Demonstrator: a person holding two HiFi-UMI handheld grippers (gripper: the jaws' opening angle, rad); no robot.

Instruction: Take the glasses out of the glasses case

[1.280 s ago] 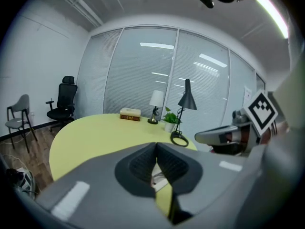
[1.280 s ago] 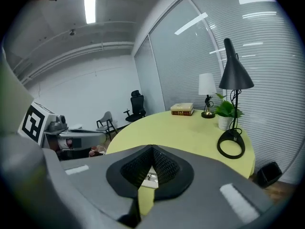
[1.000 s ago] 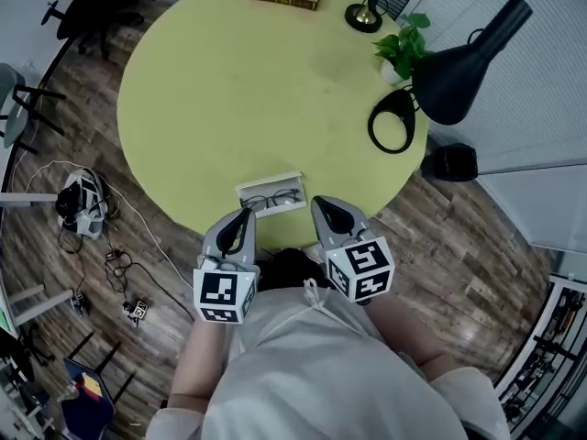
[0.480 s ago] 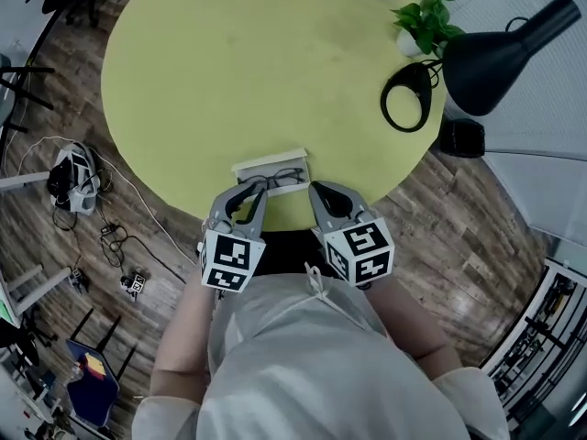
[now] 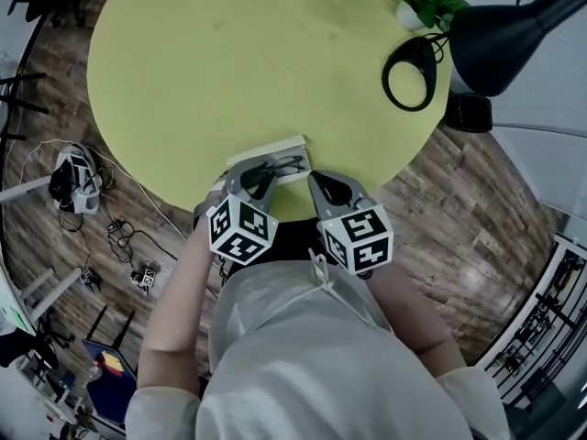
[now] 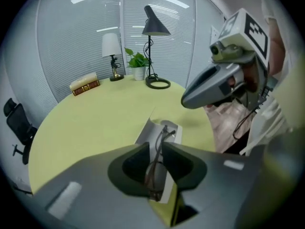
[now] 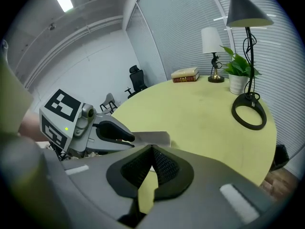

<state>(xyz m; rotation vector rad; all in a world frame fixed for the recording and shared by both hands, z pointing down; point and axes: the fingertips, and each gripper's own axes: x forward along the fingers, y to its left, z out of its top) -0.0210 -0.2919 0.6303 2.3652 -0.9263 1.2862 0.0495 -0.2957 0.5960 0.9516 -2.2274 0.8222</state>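
As the left gripper [image 5: 260,174] now reaches over the near rim of the glasses case [image 5: 275,144], the main change from half a second ago is clear: then its jaws were spread and stopped short of the case, now they are inside it. In the left gripper view the two jaws are drawn in on the glasses [image 6: 154,159], with the folded frame running up through the narrow gap between them. I read this as a pinch on the frame, though the gap is only just filled, so the grip may be light.

The right gripper [image 5: 317,181] is at much the same spot as before, at the table [image 5: 238,53] edge just beside the right end of the case. Its own view shows the jaws pressed together with nothing between them.

Judgement: the reach is done and the grasp is made or nearly made. The lift-out is not yet started.

Container check:
- The case is open, with its white lid flap standing on the far side.
- The glasses lie lengthwise in the tray, folded and not raised.
- Nothing else is visible in the case.

Note for the next move: the case is loose and near the table edge, so it may ride up with the frame. The closed right gripper is placed well to steady it.
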